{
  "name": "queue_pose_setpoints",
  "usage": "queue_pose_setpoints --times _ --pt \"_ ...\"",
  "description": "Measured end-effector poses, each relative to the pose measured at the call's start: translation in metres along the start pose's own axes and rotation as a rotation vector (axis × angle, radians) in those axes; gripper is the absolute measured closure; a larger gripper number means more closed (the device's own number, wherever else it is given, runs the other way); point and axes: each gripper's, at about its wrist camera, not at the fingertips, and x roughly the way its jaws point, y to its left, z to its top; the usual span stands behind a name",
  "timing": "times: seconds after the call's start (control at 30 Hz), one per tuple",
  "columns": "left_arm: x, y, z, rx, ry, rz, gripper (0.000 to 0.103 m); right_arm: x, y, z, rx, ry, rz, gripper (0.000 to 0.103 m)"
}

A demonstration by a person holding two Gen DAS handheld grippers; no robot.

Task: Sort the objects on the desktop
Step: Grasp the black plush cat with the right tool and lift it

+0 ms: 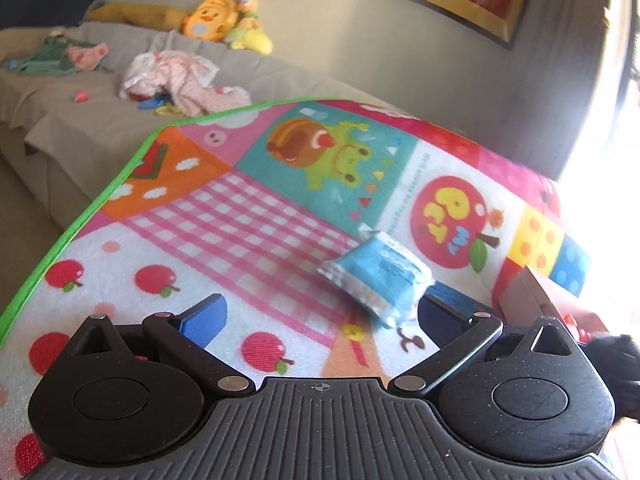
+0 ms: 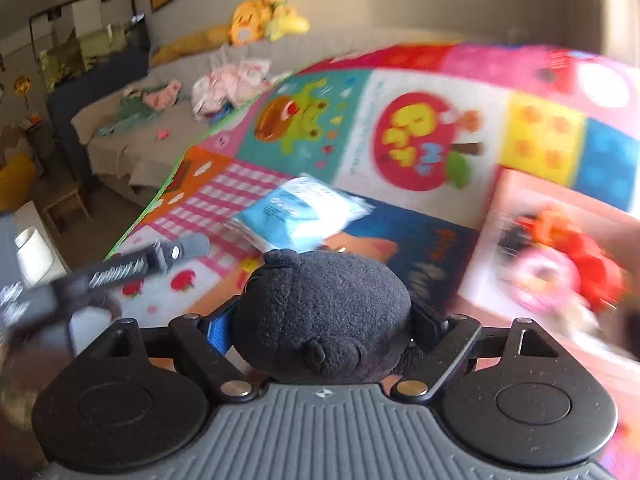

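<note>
The left gripper (image 1: 320,312) is held low over the play mat (image 1: 256,216), spread wide open with nothing in it. The right gripper (image 2: 320,320) is squeezed on a dark fuzzy plush toy (image 2: 324,312). A blue tissue pack (image 1: 378,276) is seen on the mat, just past the left fingers.

Bright patchwork on the play mat (image 1: 248,216): pink-and-white gingham, red apples on white, a green frog on teal, yellow squares with orange dots, all edged in lime green. Light blue with white ends on the tissue pack (image 1: 378,270); charcoal, fuzzy and plain on the plush toy (image 2: 324,312), flanked by blue pads (image 2: 220,330). Beige on the sofa (image 1: 100,120), orange-yellow on the stuffed toy (image 1: 208,20), gold on the picture frame (image 1: 472,16).
</note>
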Motion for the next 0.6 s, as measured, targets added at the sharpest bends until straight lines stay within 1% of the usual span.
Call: queue_pose_setpoints --times 0.07,0.1,0.17,0.23,0.3,0.37,0.5,0.6 --pt "-0.001 -0.009 -0.003 0.058 0.003 -0.018 0.0 -0.023 -0.014 -0.015 0.013 -0.003 -0.072 0.018" --pt "-0.002 -0.016 -0.004 0.093 0.004 -0.026 0.0 -0.034 -0.021 -0.023 0.017 0.001 -0.127 0.018" --pt "-0.003 -0.027 -0.008 0.141 0.02 -0.048 0.0 -0.046 -0.033 -0.036 0.007 0.023 -0.232 0.018" --pt "-0.003 -0.037 -0.013 0.169 0.05 -0.071 0.0 -0.052 -0.046 -0.046 0.022 0.052 -0.293 0.018" --pt "-0.004 -0.047 -0.018 0.2 0.067 -0.086 0.0 -0.056 -0.058 -0.056 0.064 0.048 -0.285 0.018" --pt "-0.007 -0.056 -0.023 0.237 0.07 -0.096 0.0 -0.058 -0.062 -0.066 0.081 0.032 -0.281 0.017" --pt "-0.008 -0.069 -0.031 0.293 0.092 -0.102 0.0 -0.056 -0.056 -0.091 0.049 0.034 -0.312 0.015" --pt "-0.007 -0.074 -0.034 0.315 0.105 -0.096 0.0 -0.065 -0.058 -0.107 0.063 0.046 -0.317 0.015"
